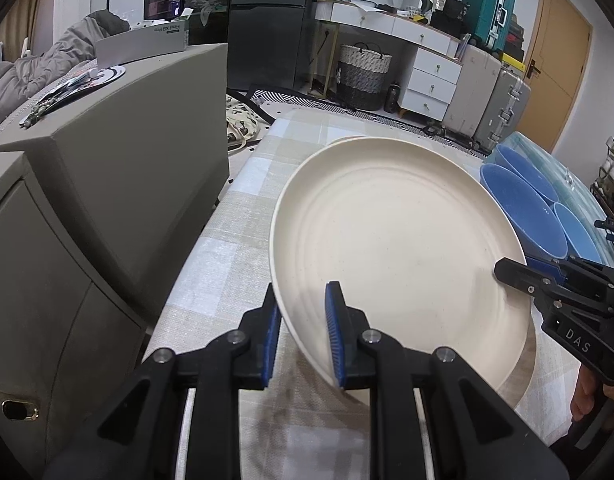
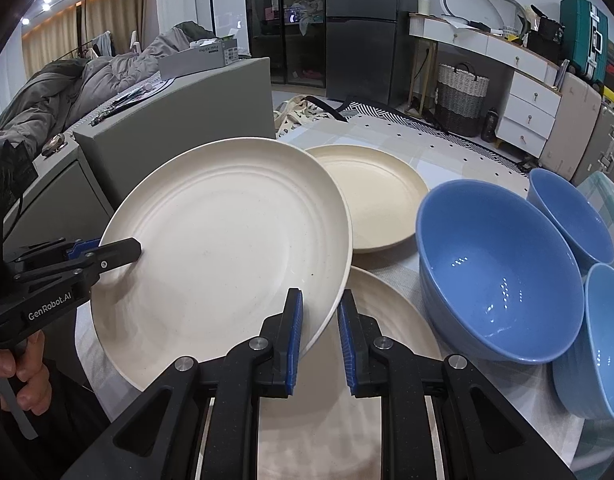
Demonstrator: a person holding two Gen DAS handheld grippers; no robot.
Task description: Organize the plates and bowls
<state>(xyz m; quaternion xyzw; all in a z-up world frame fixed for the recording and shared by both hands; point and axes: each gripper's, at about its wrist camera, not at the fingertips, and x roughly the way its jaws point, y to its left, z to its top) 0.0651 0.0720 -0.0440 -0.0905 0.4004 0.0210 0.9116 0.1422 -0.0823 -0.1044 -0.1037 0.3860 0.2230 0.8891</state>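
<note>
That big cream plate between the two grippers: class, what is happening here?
A person holds a gripper in each hand, and both work on the large cream plate, which is tilted up off the table. The left gripper has its jaws on the plate's near rim. The right gripper straddles the opposite rim, though its jaws still show a gap. Two more cream plates lie on the checked tablecloth, one directly beneath the raised plate. Three blue bowls sit to the right, untouched.
</note>
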